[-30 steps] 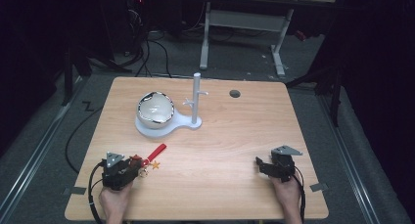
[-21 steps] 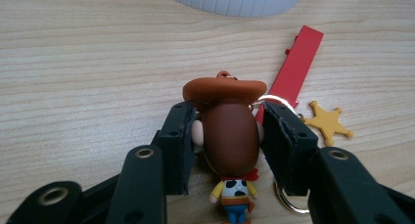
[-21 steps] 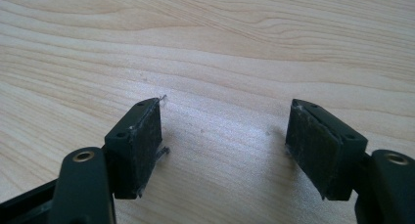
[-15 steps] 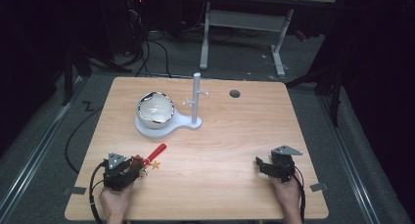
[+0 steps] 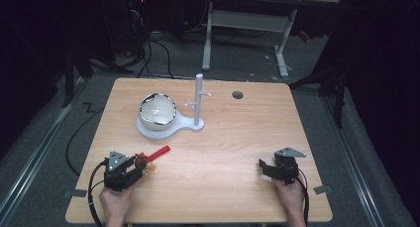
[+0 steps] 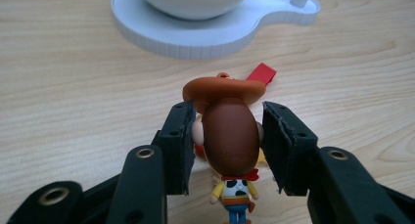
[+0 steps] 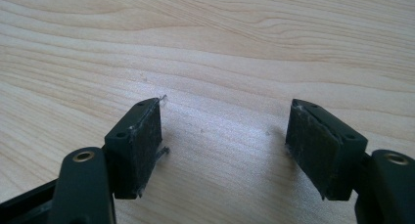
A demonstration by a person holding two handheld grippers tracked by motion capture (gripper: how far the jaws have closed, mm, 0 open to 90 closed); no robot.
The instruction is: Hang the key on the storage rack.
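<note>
In the left gripper view we see the left gripper (image 6: pixel 227 145) clamped by both pads on the brown head of a small cowboy figure (image 6: pixel 230 136), whose hat brim and red strap (image 6: pixel 262 73) project beyond the jaws toward the white stand base (image 6: pixel 195 38) and its bowl (image 5: pixel 157 109). From the high view we place this grip at the near left of the wooden table (image 5: pixel 223 152), well apart from the stand's post (image 5: pixel 198 99). The right gripper (image 7: pixel 225 145) hangs over bare wood at the near right, jaws spread wide and holding nothing.
</note>
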